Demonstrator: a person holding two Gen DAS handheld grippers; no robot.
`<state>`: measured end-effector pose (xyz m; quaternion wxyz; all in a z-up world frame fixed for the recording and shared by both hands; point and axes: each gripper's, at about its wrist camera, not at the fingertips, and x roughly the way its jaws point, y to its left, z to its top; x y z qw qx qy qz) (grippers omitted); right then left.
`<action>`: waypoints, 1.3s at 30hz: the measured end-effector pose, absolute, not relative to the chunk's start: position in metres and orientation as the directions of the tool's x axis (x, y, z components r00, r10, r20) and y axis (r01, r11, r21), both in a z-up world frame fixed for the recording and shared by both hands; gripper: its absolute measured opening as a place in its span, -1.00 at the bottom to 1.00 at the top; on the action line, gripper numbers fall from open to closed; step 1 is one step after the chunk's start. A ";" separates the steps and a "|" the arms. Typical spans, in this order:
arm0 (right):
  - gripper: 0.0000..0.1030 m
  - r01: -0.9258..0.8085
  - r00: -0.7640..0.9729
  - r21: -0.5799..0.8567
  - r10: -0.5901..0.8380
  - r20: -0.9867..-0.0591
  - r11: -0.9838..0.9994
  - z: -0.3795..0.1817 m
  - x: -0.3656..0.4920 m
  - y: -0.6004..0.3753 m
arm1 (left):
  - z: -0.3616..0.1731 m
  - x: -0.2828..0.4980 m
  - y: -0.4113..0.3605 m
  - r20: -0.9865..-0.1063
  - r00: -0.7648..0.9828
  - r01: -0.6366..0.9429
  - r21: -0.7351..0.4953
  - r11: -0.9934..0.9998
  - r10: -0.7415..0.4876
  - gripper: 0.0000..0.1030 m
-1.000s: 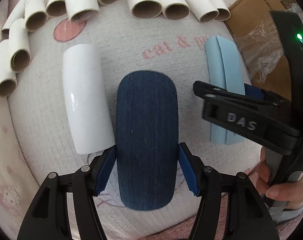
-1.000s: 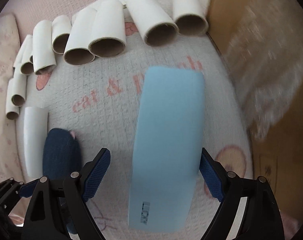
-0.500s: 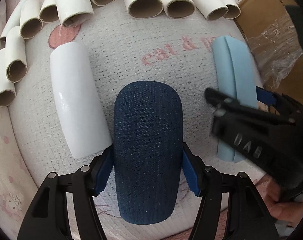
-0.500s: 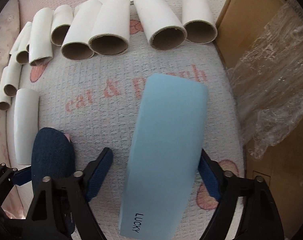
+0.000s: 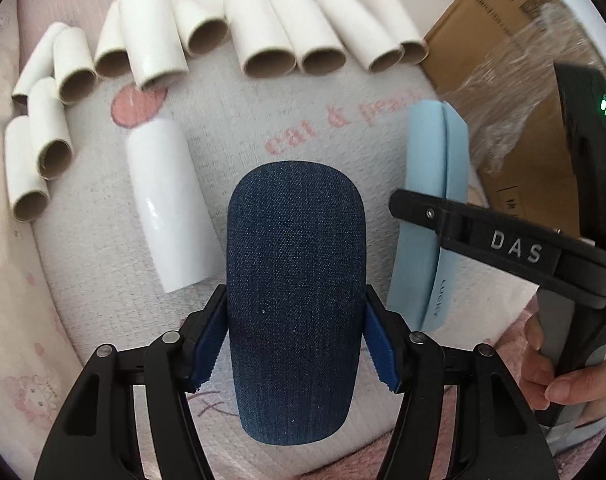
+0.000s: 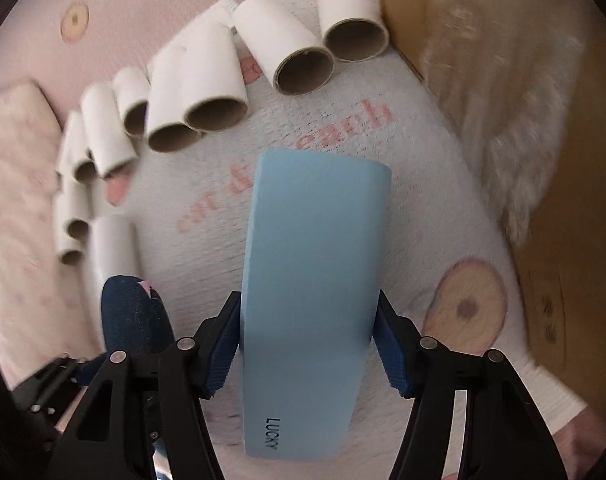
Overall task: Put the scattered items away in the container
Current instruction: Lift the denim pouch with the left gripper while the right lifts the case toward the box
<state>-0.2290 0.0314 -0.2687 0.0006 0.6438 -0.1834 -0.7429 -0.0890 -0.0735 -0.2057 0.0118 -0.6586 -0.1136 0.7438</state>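
Observation:
My left gripper is shut on a dark blue denim glasses case and holds it above the white mat. My right gripper is shut on a light blue case marked LUCKY and holds it above the mat. The light blue case also shows in the left wrist view, side-on, with the right gripper's body across it. The denim case shows at the lower left of the right wrist view. A white case lies on the mat left of the denim case. A cardboard box with clear plastic stands at the right.
Several white cardboard tubes lie in an arc along the mat's far and left edges; they also show in the right wrist view. The white mat lies on pink bedding. The box wall is close on the right.
Both grippers have closed on their cases and lifted them off the mat. The right wrist view is blurred with motion, and the white case looks farther away.

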 end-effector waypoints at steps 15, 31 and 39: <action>0.14 -0.162 -0.426 0.226 -0.139 -0.894 -0.961 -0.148 -0.157 0.035 | -0.102 -0.045 -0.074 -0.880 -0.471 -0.029 -0.057 -0.998 0.064 0.30; 0.14 -0.054 -0.758 0.246 -0.120 -0.641 -0.968 -0.003 -0.084 0.038 | 0.001 -0.010 -0.034 -0.628 -0.756 -0.187 -0.057 -0.981 0.181 0.30; 0.14 -0.082 -0.805 0.281 -0.102 -0.584 -0.956 0.027 -0.062 0.067 | 0.026 -0.021 -0.014 -0.540 -0.806 -0.261 -0.048 -0.964 0.245 0.30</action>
